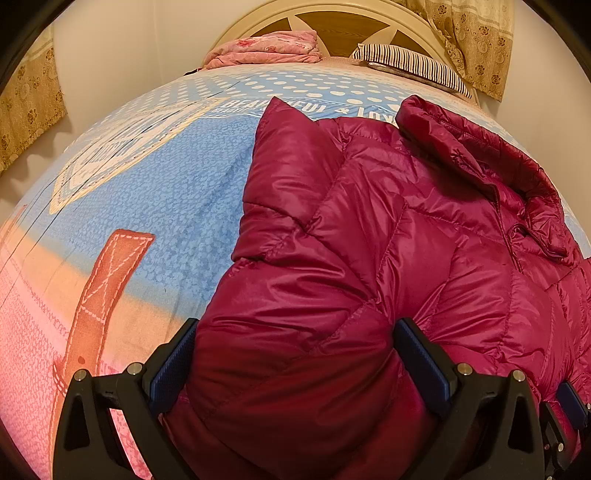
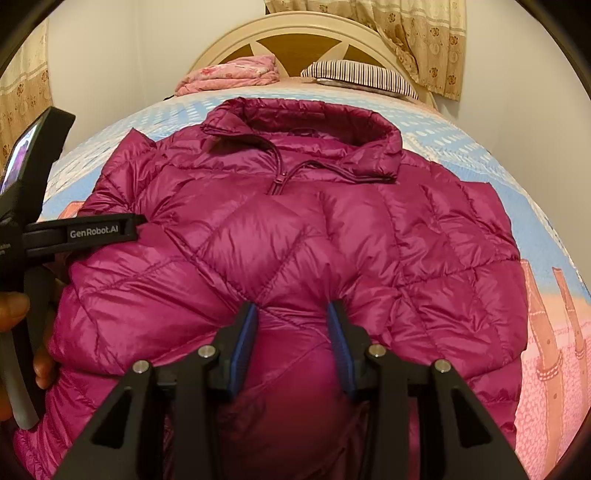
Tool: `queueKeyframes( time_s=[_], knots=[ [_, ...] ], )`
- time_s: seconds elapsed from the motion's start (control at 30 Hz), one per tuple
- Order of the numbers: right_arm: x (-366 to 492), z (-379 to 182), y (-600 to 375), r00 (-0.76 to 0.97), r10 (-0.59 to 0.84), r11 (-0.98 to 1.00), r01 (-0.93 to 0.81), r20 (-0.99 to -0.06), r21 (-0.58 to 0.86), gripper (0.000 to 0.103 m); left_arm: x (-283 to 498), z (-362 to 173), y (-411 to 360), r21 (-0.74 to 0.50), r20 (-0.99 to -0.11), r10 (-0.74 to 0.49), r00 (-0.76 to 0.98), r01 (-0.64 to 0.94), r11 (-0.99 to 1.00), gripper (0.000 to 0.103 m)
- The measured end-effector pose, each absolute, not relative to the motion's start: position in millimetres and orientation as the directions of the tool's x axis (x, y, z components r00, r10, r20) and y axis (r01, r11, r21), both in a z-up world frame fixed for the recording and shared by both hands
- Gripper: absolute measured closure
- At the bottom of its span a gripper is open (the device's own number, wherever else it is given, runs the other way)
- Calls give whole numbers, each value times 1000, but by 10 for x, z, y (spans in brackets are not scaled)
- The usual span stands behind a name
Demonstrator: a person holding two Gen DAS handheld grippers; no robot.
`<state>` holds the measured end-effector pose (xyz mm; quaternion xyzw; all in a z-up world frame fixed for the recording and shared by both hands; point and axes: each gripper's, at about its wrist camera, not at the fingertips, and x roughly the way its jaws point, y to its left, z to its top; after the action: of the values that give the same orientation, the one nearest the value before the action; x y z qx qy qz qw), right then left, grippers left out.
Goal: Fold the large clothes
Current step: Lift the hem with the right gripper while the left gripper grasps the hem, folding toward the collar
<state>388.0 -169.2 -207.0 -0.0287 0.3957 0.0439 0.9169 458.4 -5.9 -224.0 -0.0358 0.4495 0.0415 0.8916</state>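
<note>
Two grippers, one magenta puffer jacket, all on the bed.

Left wrist view: left gripper [image 1: 295, 363] has its jaws set wide with a thick bulge of jacket [image 1: 388, 236] filling the gap between them. Both blue pads [image 1: 424, 360] touch the fabric and it swells out past them, so it reads as clamped on the jacket. Jacket lies flat on the sheet [image 1: 177, 192], a blue, pink and white print. Its collar [image 1: 491, 158] sits on the far side of the jacket from the gripper, toward the headboard [image 1: 332, 22]. A folded pink blanket [image 1: 266, 48] and a striped pillow [image 1: 410, 62] sit beyond the jacket, against the headboard. Curtains [image 1: 476, 40] hang beside the headboard. Tip of the right gripper [image 1: 570, 402] shows just beside the jacket's near right edge.

Right wrist view: right gripper [image 2: 293, 345] has its jaws partly apart, pads [image 2: 243, 347] pressed into a pinched ridge of jacket [image 2: 332, 229] at its near middle; fabric puckers between them, so clamped on the jacket. Jacket lies front up, zipper [image 2: 277, 181] closed, collar [image 2: 314, 122] toward the headboard [image 2: 303, 40]. Left gripper body [image 2: 99, 232] crosses the jacket's left side; its jaws can't be seen here. A hand [image 2: 22, 325] holds its handle, just beside the jacket. Pink blanket [image 2: 229, 75] and pillow [image 2: 358, 77] lie beyond the collar.
</note>
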Motion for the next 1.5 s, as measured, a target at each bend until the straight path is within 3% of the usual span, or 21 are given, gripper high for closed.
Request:
queueKeyframes(
  time_s=[0.43,0.57,0.67,0.73,0.83,1.0,1.3,1.37,1.4,1.43,1.5],
  knots=[
    [3886,-2063,-1674,679,59,994,-109,-732,-21,60,4563,-2179,28,-45,-823,21,568,-103,994,1],
    [3860,-1923,-1851,653,194,979,-171,-732,108,47,4389,-1831,201,-52,-794,39,607,-132,990,1],
    [3853,-1690,-2006,686,185,981,-171,-704,92,40,4420,-1480,178,-14,-749,66,660,-116,993,1],
    [3997,-1562,-2161,692,180,983,-154,-699,102,33,4572,-1365,102,-26,-756,38,653,-87,996,1],
    [4332,-1472,-2377,692,150,989,-116,-706,96,32,4847,-1275,-64,-25,-764,17,645,-56,998,1],
    [4909,-1418,-2665,679,103,994,-86,-727,60,32,5445,-1226,-468,76,-743,43,668,19,997,1],
    [5826,-1509,-2803,642,50,992,-123,-765,-39,32,6343,-1581,-773,125,-791,48,609,84,989,3],
    [5945,-1577,-2753,630,37,988,-141,-776,-67,32,6404,-1646,-786,121,-798,39,602,96,988,32],
    [6000,-1610,-2727,629,27,984,-153,-777,-90,32,6428,-1673,-790,93,-809,5,588,121,988,64],
    [6042,-1633,-2710,629,21,980,-165,-777,-107,35,6446,-1698,-794,61,-824,-30,566,142,988,87],
    [6071,-1661,-2669,618,20,974,-189,-786,-124,69,6431,-1679,-794,47,-825,-46,564,150,988,89]
  ],
)
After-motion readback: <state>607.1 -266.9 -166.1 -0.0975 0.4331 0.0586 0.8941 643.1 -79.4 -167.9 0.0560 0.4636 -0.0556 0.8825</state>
